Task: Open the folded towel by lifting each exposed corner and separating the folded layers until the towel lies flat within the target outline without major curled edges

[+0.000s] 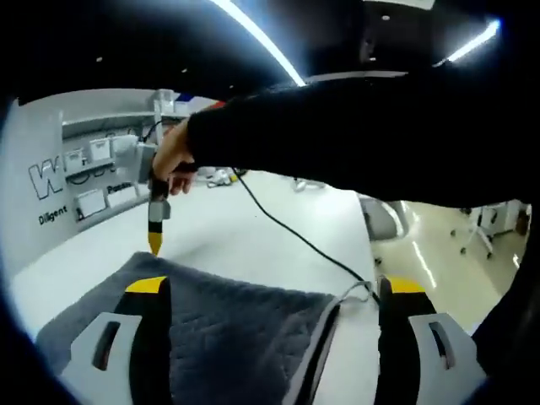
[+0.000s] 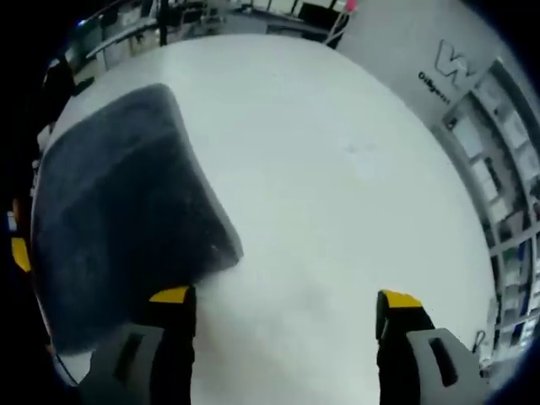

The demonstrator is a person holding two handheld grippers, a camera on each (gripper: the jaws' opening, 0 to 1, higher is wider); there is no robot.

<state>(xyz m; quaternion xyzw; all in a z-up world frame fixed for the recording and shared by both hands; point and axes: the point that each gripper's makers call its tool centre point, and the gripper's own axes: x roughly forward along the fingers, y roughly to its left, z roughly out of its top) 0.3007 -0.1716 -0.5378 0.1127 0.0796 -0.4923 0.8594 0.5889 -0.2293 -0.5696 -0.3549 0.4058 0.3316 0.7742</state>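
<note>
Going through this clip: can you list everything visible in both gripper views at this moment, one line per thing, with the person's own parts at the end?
Towel: one, dark grey, folded, lying on the table ahead of both grippers.
Table: one, white, under the towel.
Cable: one, black, running across the table beyond the towel.
Wall board with lettering: one, white with dark letters, behind the table.
Ceiling lights: two bright strips overhead.
Left gripper: one, grey with yellow-tipped black jaws, open over the towel's edge.
Right gripper: one, same colours, open above the table beside the towel.
Hand: one, holding the right gripper, with a black sleeve.
</note>
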